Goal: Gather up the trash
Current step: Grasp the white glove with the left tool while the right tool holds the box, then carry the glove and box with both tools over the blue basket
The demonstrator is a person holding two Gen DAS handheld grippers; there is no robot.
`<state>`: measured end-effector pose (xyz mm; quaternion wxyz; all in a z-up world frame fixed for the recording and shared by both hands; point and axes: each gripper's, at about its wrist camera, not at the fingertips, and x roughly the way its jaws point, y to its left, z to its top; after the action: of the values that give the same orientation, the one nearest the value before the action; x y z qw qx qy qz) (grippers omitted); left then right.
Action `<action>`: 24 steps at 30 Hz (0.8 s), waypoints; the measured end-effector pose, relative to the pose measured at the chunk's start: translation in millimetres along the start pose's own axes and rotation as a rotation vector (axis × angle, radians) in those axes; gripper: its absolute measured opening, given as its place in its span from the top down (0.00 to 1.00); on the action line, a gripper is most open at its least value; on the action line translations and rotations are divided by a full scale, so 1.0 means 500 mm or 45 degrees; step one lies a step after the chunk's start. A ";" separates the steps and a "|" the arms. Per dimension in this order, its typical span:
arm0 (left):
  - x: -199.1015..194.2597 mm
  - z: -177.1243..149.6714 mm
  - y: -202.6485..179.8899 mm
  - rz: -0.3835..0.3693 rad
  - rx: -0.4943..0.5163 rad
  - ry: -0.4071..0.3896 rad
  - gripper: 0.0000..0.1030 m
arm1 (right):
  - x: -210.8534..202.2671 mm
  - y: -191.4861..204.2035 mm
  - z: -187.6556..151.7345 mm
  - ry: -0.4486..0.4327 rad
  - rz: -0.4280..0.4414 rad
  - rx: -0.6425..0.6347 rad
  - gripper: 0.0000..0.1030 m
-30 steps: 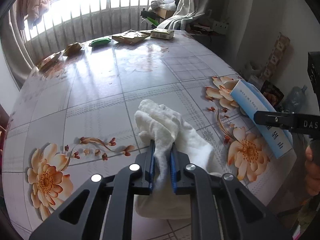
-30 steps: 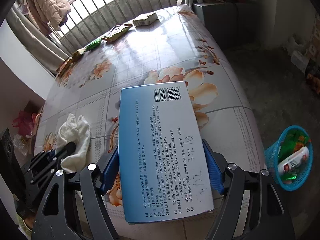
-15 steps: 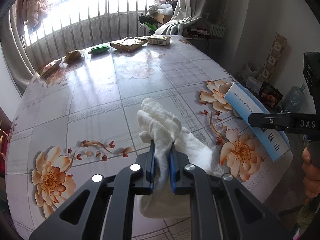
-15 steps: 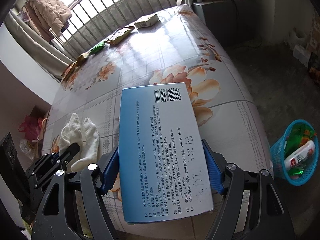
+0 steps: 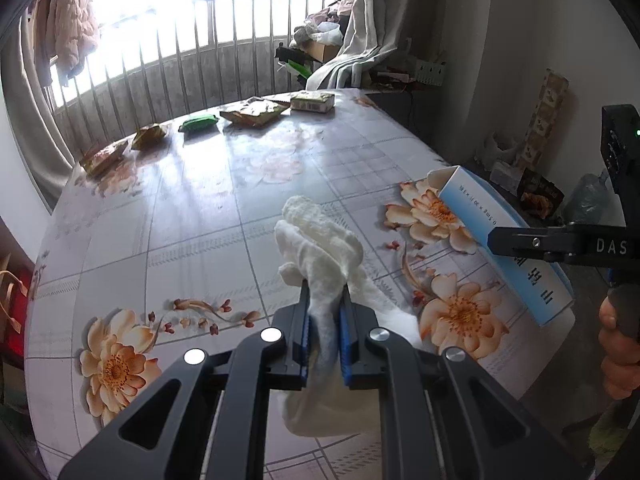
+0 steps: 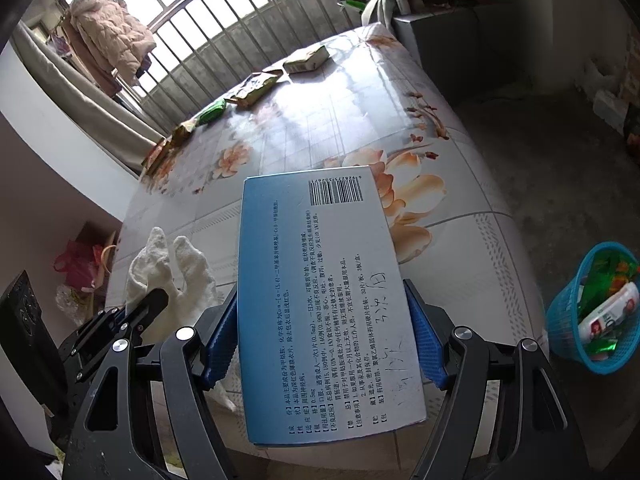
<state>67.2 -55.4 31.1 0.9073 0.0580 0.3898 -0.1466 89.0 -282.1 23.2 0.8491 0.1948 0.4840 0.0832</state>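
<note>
My left gripper (image 5: 325, 300) is shut on a crumpled white cloth (image 5: 320, 240), lifted a little off the flowered table (image 5: 200, 216); the same cloth (image 6: 168, 268) shows at lower left in the right wrist view. My right gripper (image 6: 322, 316) is shut on a flat blue and white medicine box (image 6: 324, 280), pads pressing its two long edges. That box (image 5: 504, 240) hangs over the table's right edge in the left wrist view. A blue trash basket (image 6: 592, 312) with wrappers in it stands on the floor at the right.
Several packets and a small carton (image 5: 312, 101) lie along the table's far edge by the window railing (image 5: 224, 44); a green packet (image 5: 198, 122) is among them. A person's hand (image 5: 618, 344) holds the right gripper's handle. Clutter lines the wall at right.
The left gripper has risen with the cloth, so the table looks farther away. The right gripper with the box has barely moved.
</note>
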 end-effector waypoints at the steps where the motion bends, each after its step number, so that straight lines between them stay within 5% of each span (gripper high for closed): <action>1: -0.004 0.002 -0.004 0.000 0.005 -0.006 0.89 | -0.003 -0.001 0.000 -0.004 0.004 0.001 0.32; 24: -0.093 0.065 -0.118 -0.134 0.141 -0.143 0.89 | -0.123 -0.072 -0.034 -0.199 0.045 0.148 0.32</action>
<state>40.7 -108.1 87.6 0.9142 0.0792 0.3322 -0.2183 41.0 -330.8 49.1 0.8699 0.2582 0.4168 0.0545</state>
